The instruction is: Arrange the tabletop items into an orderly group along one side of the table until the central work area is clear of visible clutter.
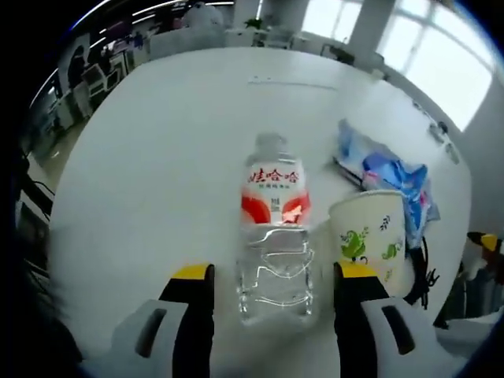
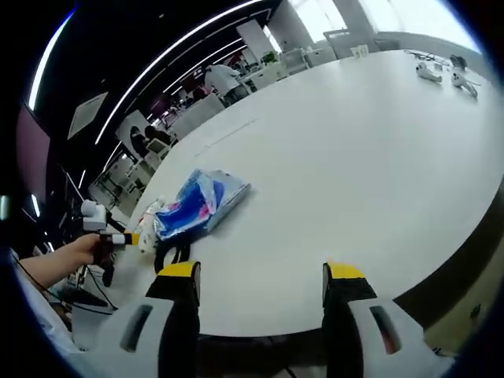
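**Right gripper view: table edge**

Right gripper: jaws apart, nothing between them, over the white table. Blue packet lying flat at left. Left gripper held by a hand. Two small white objects far side.

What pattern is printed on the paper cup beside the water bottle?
Green leaf sprigs on a cream paper cup, clearest in the left gripper view, next to the water bottle.

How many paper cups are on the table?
1: the paper cup stands just right of the water bottle, in front of the blue packet. Others may be hidden.
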`<state>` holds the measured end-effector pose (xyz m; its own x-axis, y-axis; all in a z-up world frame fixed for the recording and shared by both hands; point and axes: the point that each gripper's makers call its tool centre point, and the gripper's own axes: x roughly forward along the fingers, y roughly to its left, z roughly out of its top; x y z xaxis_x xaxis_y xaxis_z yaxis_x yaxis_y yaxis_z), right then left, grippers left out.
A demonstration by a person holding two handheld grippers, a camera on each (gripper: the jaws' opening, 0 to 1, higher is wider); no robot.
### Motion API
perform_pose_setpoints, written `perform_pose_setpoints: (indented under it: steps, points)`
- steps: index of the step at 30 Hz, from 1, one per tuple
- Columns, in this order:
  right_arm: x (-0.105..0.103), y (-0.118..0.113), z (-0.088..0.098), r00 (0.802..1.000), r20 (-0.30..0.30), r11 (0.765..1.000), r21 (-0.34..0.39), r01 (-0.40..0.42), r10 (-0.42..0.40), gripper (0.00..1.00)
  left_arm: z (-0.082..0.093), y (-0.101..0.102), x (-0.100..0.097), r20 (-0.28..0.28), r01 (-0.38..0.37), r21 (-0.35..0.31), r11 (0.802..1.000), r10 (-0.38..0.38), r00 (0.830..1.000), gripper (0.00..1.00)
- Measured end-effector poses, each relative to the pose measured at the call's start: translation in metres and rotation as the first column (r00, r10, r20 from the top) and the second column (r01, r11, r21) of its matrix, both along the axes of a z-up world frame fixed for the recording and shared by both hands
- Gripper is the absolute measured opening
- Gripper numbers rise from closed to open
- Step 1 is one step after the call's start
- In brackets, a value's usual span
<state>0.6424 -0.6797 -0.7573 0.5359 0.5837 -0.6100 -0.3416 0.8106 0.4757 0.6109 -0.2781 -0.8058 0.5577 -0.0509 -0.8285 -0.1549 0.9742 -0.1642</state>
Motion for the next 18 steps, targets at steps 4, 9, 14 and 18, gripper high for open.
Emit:
perform_pose_setpoints:
  steps: [4,9,14,18]
  points:
    - [0.001,0.001,-0.001,1.0,-0.003,1.0,0.0,-0.003,0.003,0.6,-0.002,0.0,0.001,-0.003,0.004,0.01,1.0,-0.004,1.0,0.54]
    - [0.001,0.004,-0.003,1.0,-0.008,1.0,0.0,-0.01,0.01,0.6,-0.003,0.002,0.003,0.003,0.03,0.039,0.999,-0.03,1.0,0.46]
    - [0.001,0.008,-0.004,1.0,-0.012,1.0,0.005,-0.023,0.023,0.6,-0.002,0.0,0.006,0.031,0.003,0.016,1.0,-0.004,1.0,0.39]
    - [0.002,0.01,-0.003,1.0,-0.011,1.0,0.01,-0.022,0.022,0.6,-0.001,-0.001,0.004,0.031,-0.007,0.01,1.0,0.007,1.0,0.38]
